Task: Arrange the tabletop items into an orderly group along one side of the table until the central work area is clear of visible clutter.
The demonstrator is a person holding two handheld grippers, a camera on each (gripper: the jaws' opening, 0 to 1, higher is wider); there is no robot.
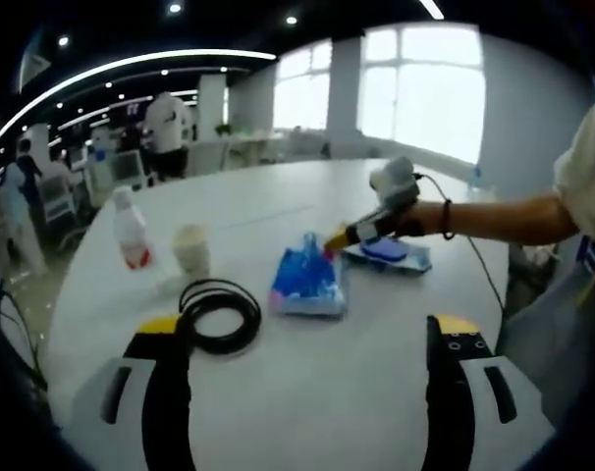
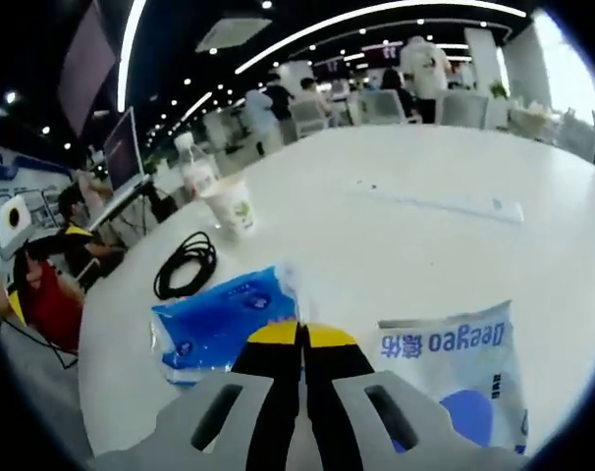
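On the white round table (image 1: 307, 402) lie a blue tissue pack (image 1: 307, 278), a white and blue packet (image 1: 391, 255), a coiled black cable (image 1: 219, 314), a paper cup (image 1: 191, 249) and a plastic bottle (image 1: 131, 231). My left gripper (image 1: 307, 326) is open wide, low over the near table, with the cable just beyond its left jaw. A person's arm brings my right gripper (image 1: 339, 238) in from the right. Its yellow tips are at the blue pack's far corner. In the right gripper view my right gripper (image 2: 300, 334) is shut between the blue pack (image 2: 214, 324) and the packet (image 2: 455, 358), with nothing seen in its jaws.
The cable (image 2: 187, 263), the cup (image 2: 232, 208) and the bottle (image 2: 194, 167) stand in a row towards the table's edge. A long pale strip (image 2: 445, 204) lies further out on the table. Past the table there are chairs, monitors and several people.
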